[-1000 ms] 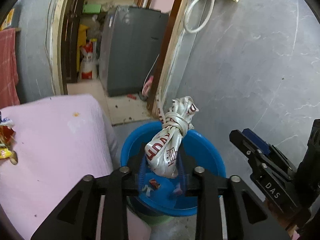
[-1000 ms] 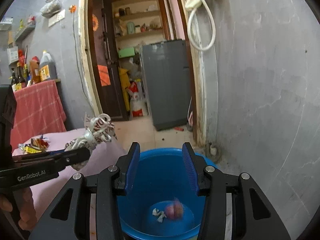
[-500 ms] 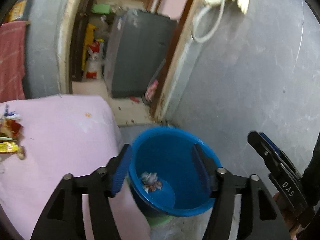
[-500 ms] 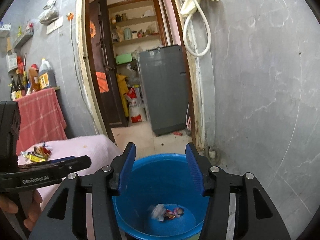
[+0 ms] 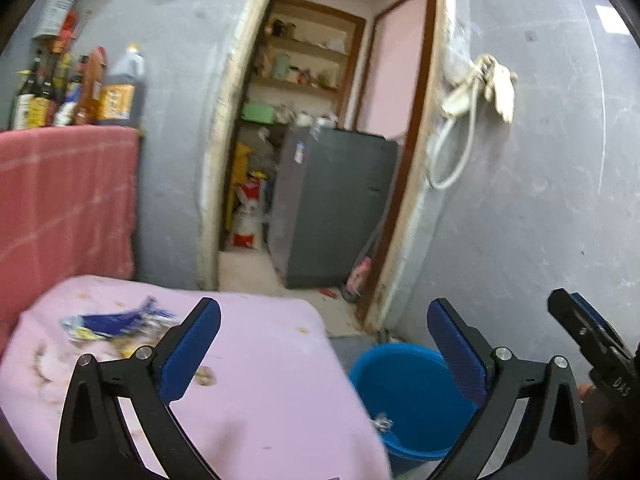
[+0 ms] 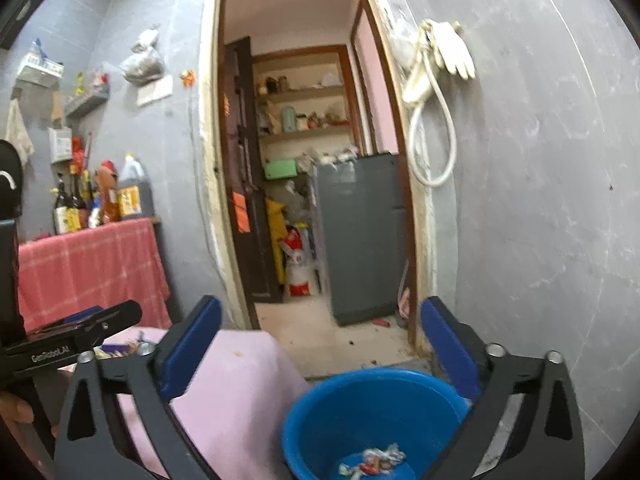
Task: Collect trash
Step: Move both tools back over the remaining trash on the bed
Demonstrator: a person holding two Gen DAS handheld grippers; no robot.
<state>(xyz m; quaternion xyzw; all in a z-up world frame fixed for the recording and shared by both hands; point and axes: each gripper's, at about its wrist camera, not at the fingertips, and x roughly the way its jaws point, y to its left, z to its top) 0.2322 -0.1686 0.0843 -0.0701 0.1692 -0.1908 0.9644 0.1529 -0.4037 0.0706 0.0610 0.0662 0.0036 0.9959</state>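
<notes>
A blue bucket [image 5: 404, 392] [image 6: 360, 408] stands on the floor beside a table under a pink cloth [image 5: 260, 360] [image 6: 240, 380]. Crumpled trash [image 6: 372, 458] [image 5: 382, 422] lies in the bucket's bottom. Blurred blue and yellow wrappers [image 5: 116, 322] lie on the cloth at the far left. My left gripper [image 5: 324, 344] hangs above the table's corner and the bucket, its jaws opening wide with nothing between them. My right gripper [image 6: 320, 344] is over the bucket's near rim, jaws also opening and empty. Each gripper shows at the edge of the other's view.
A counter draped in red cloth [image 5: 60, 200] carries several bottles [image 5: 68, 92] at the left. An open doorway holds a grey cabinet [image 5: 332, 208] and shelves. A hose and gloves [image 5: 480, 84] hang on the grey wall at the right.
The knotted white wrapper left my left gripper and dropped into the bucket. Both grippers opened wide and rose, and the left one swung toward the table.
</notes>
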